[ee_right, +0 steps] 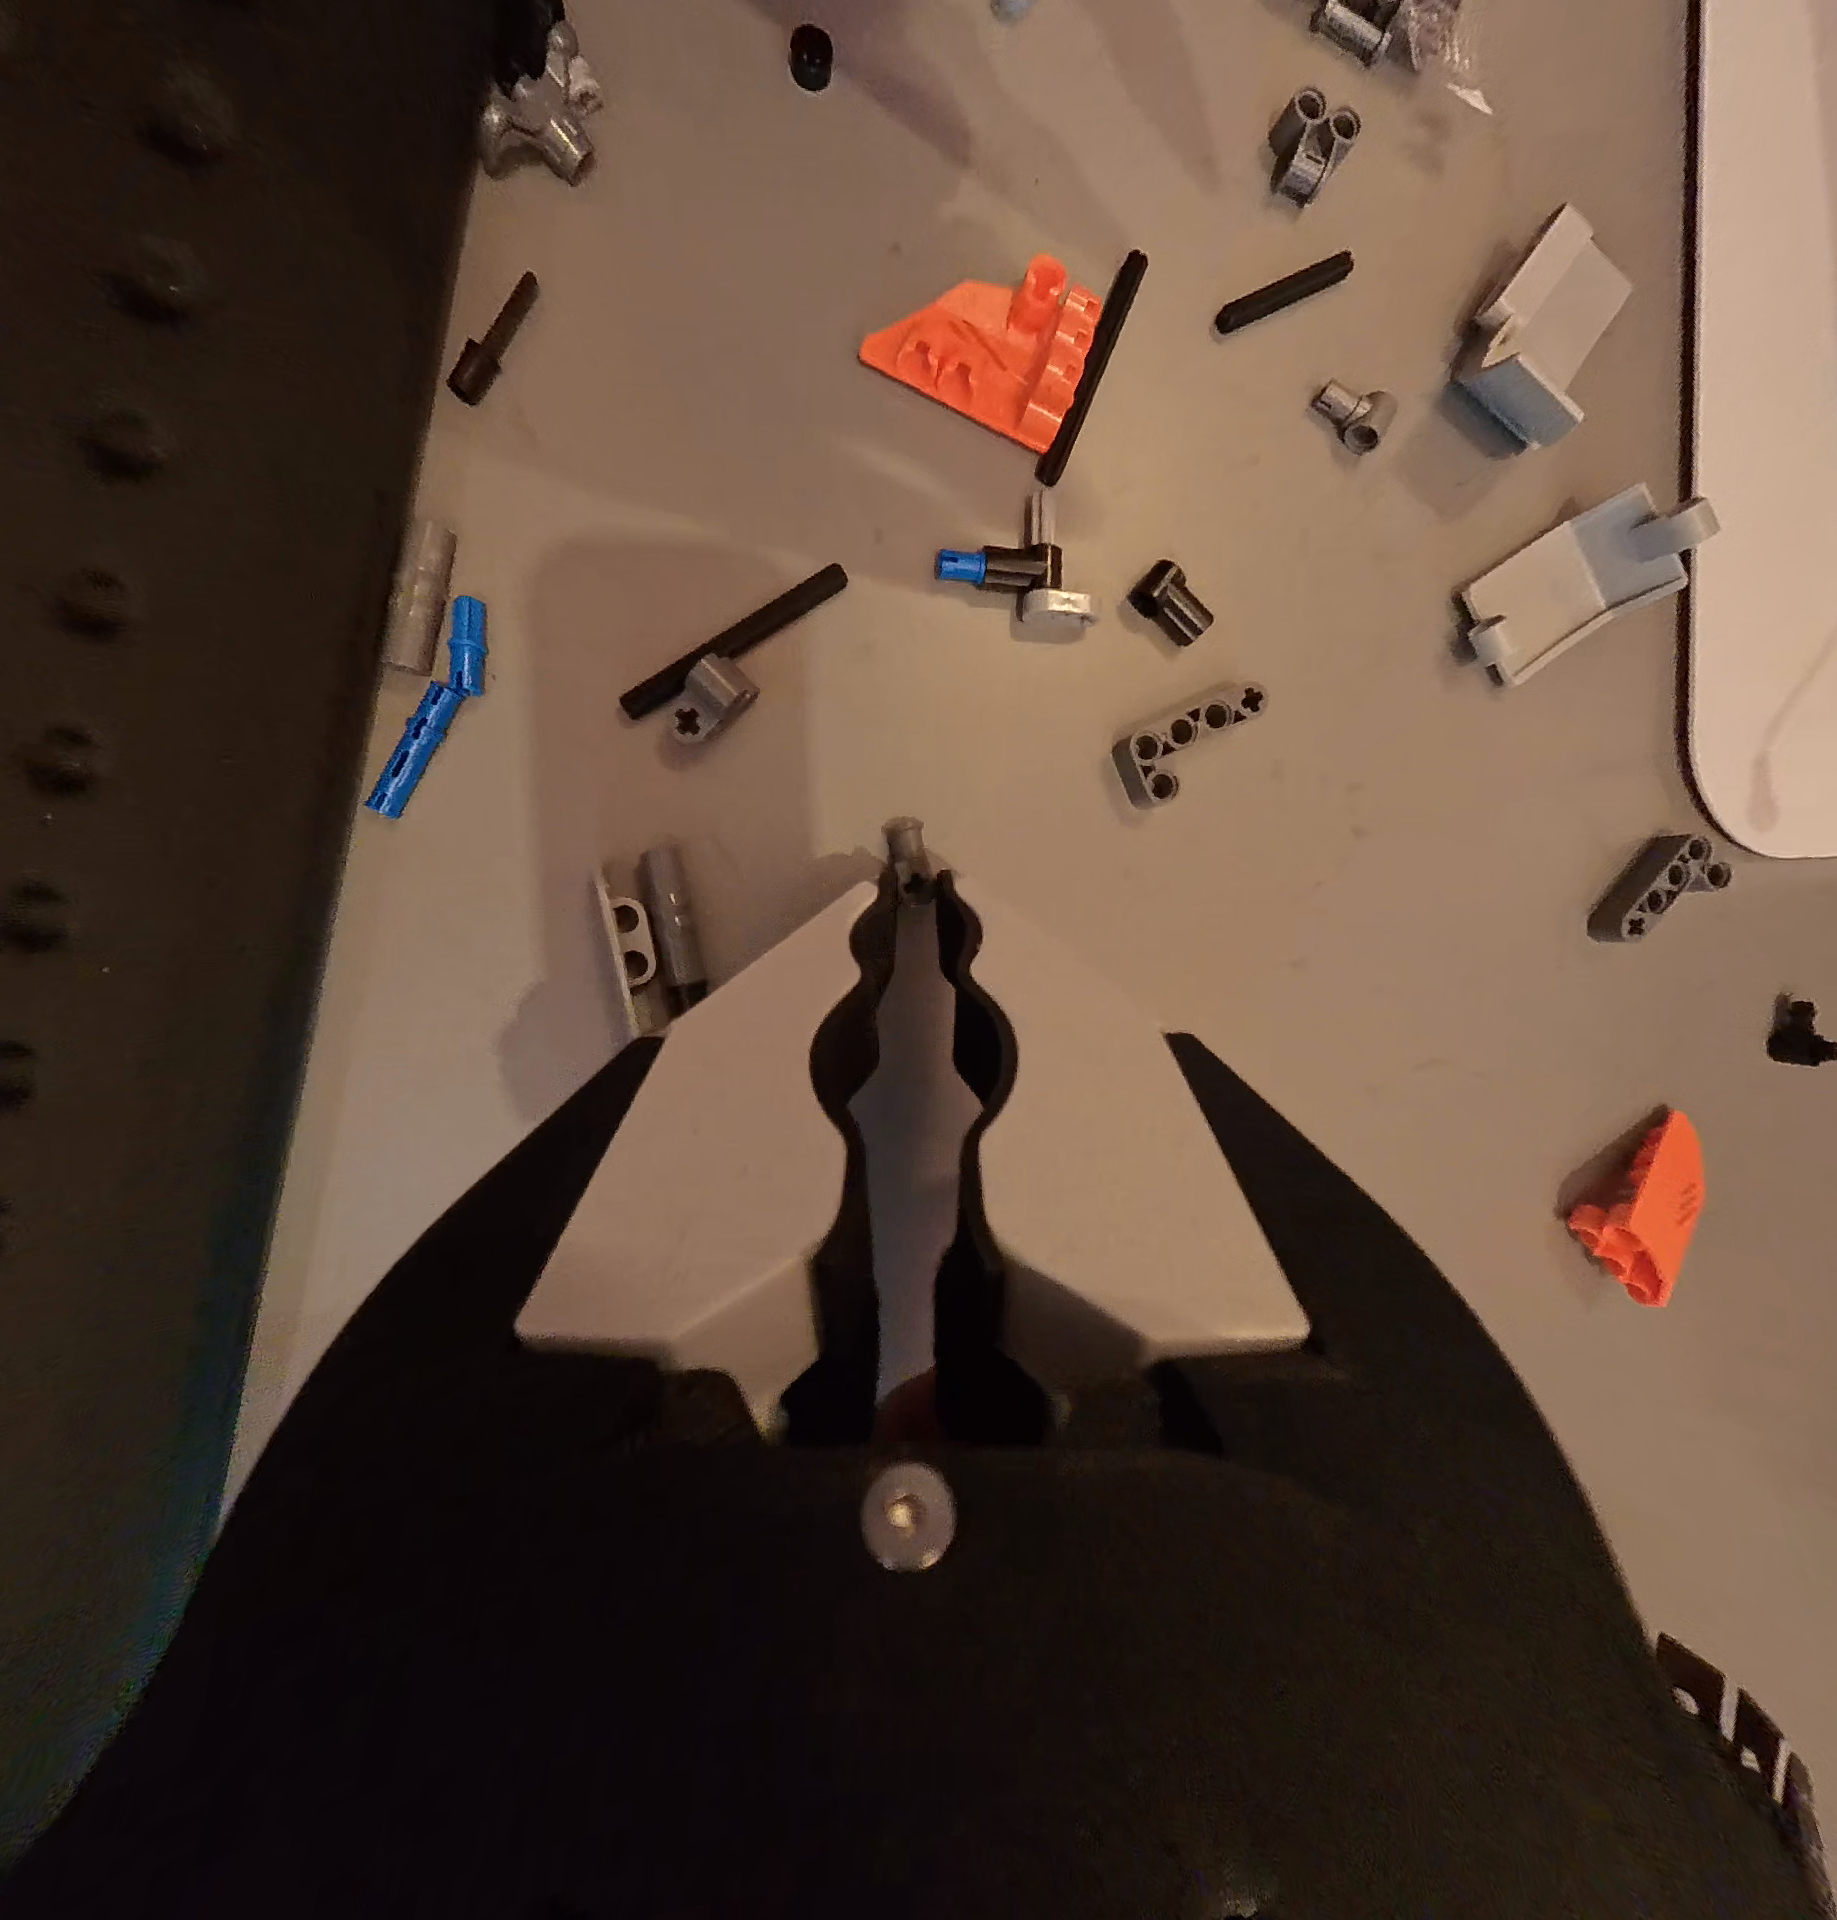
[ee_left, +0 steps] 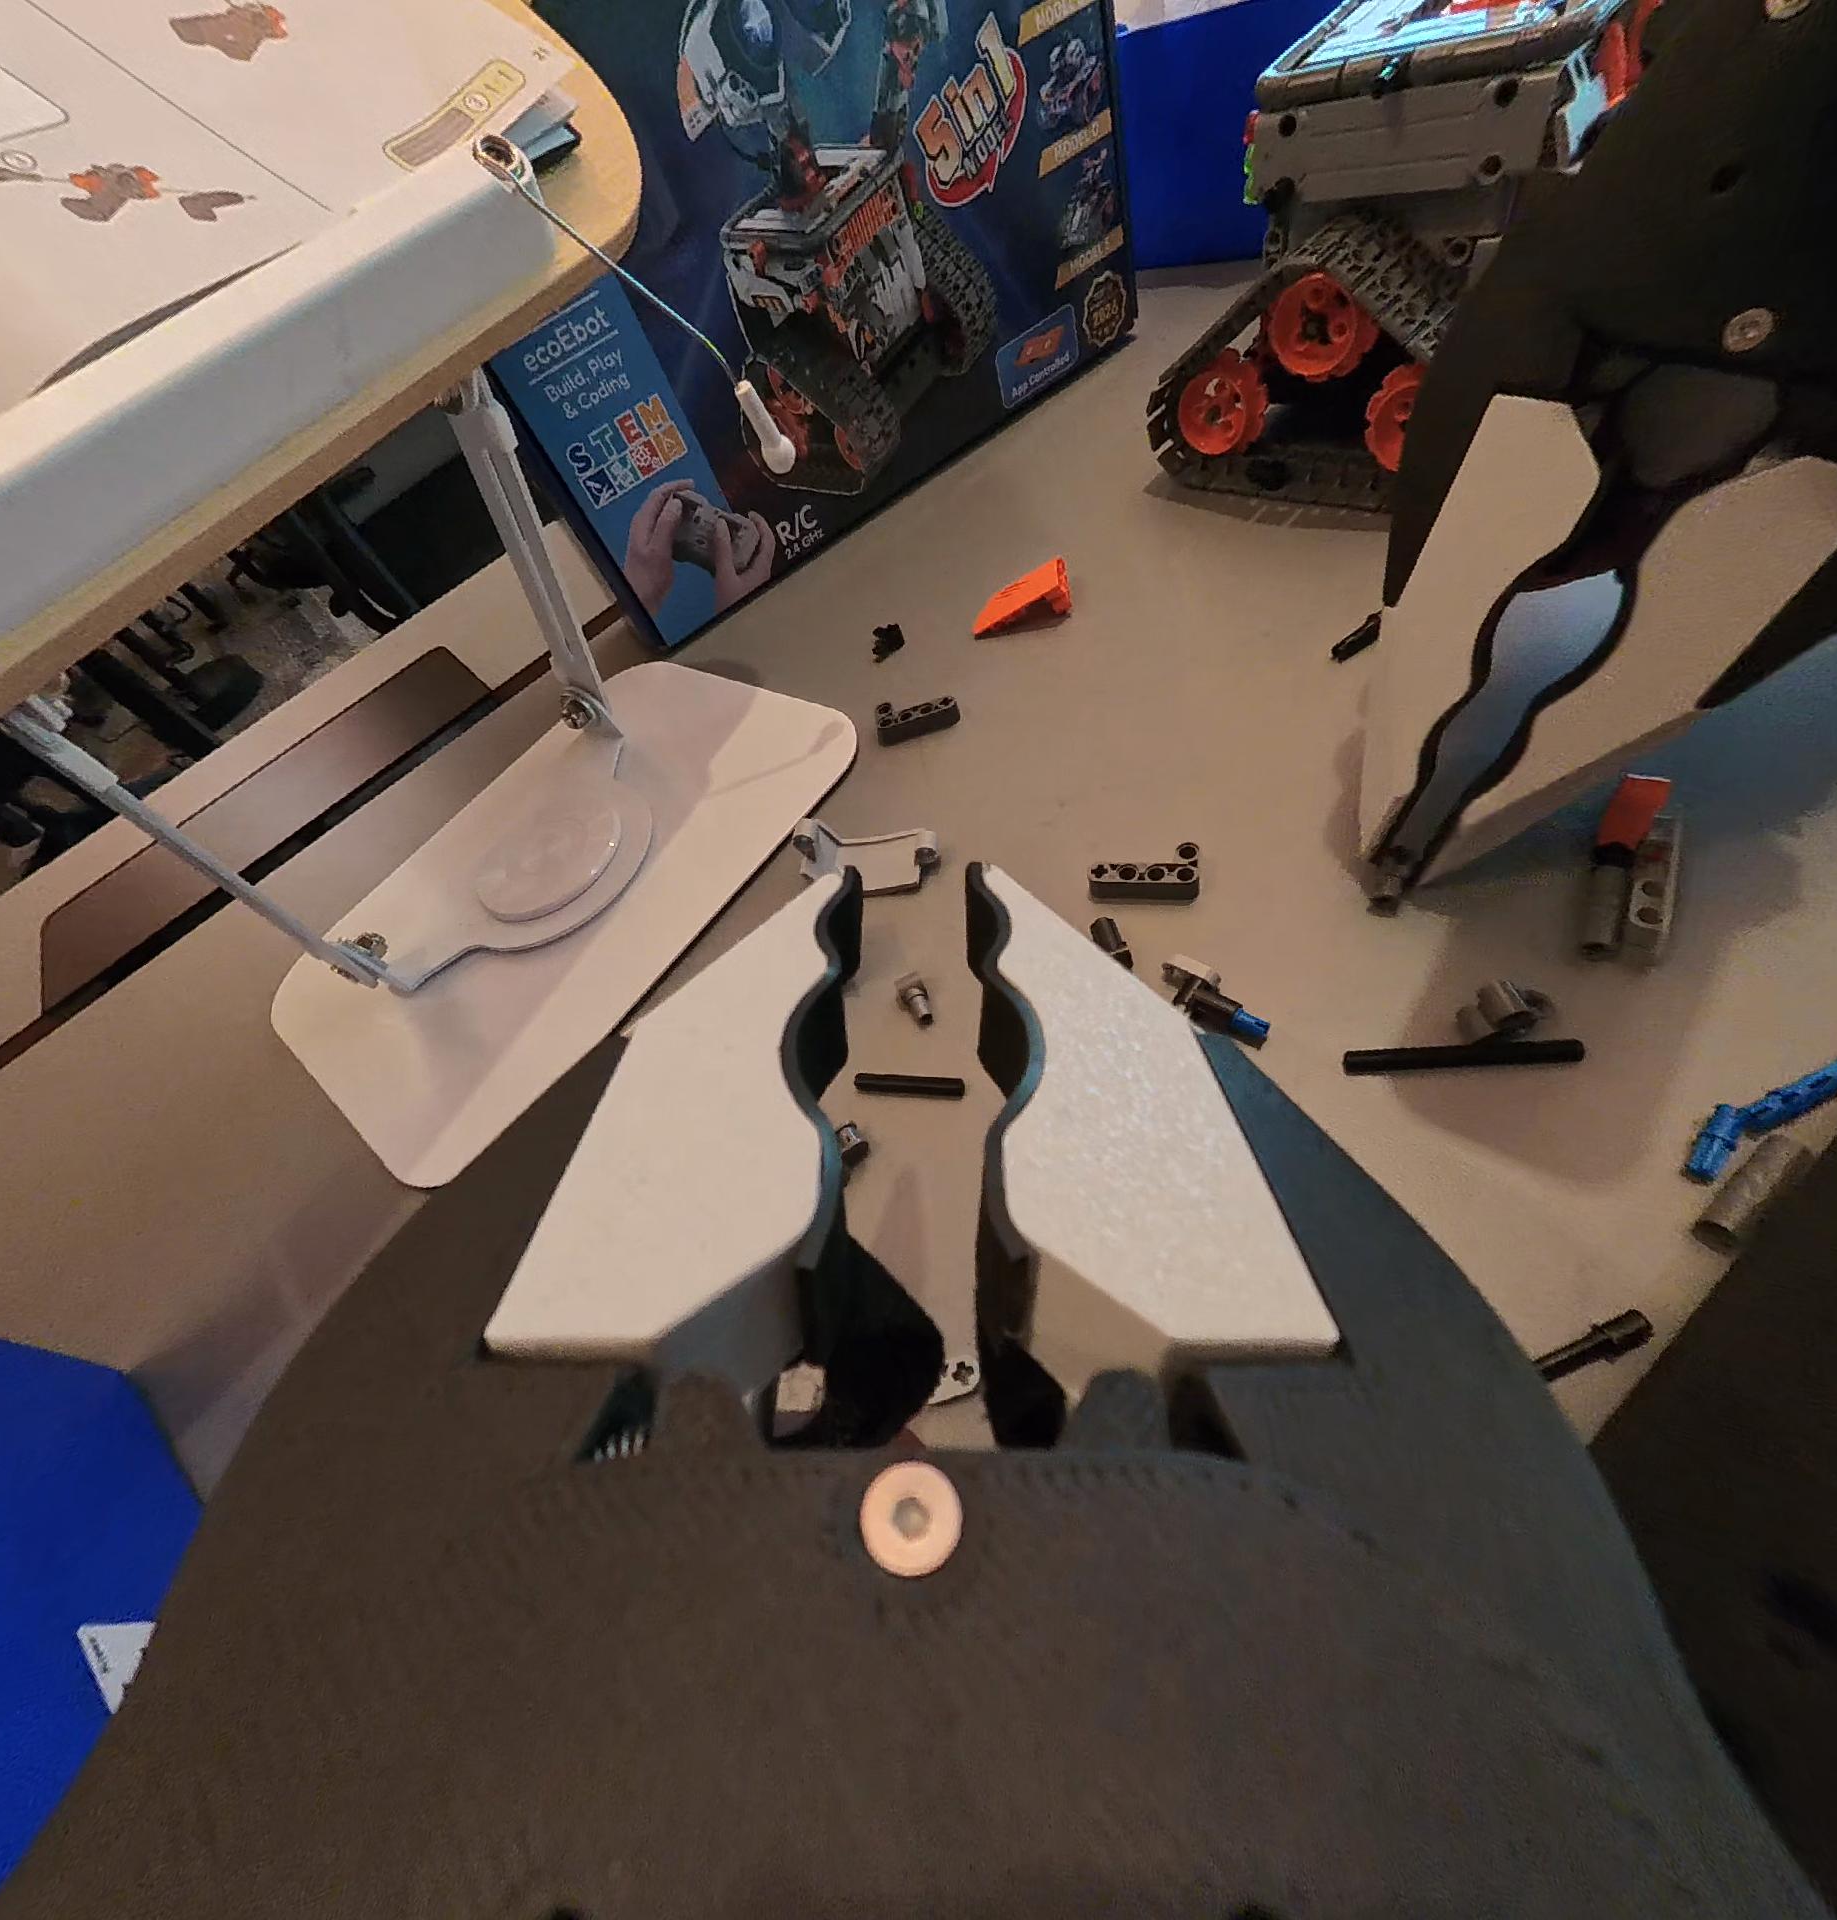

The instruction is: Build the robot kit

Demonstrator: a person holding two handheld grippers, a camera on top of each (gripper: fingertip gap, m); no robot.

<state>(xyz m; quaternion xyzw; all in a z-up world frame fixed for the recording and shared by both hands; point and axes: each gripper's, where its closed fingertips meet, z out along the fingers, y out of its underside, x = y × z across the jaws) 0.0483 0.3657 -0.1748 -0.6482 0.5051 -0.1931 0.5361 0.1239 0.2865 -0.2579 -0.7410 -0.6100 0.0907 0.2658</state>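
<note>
My left gripper (ee_left: 914, 883) is open and empty, low over the grey table. A small grey pin (ee_left: 916, 1000) and a short black axle (ee_left: 909, 1086) lie on the table between its white fingers (ee_left: 706, 1122). A light grey curved panel (ee_left: 878, 854) lies just beyond its tips. My right gripper (ee_right: 914, 883) is shut on a small grey pin (ee_right: 906, 844), which sticks out past its tips just above the table. The right gripper also shows in the left wrist view (ee_left: 1392, 883), tips down at the table, beside a grey and orange part (ee_left: 1631, 883).
Loose parts lie scattered: orange panel (ee_right: 981, 353), orange wedge (ee_right: 1636, 1210), blue pins (ee_right: 431, 707), grey L-beam (ee_right: 1184, 743), black axles (ee_right: 732, 639). A tracked model (ee_left: 1309, 343), its box (ee_left: 841, 312) and a booklet stand's white base (ee_left: 581, 883) stand behind. A dark studded body (ee_right: 114, 623) fills the left. Spacing between my two grippers at the tips: around 15 cm. My right tips are about 15 cm from the short black axle (ee_left: 909, 1086), my left tips only 9 cm. The right camera catches it too, in the right wrist view (ee_right: 1288, 296).
</note>
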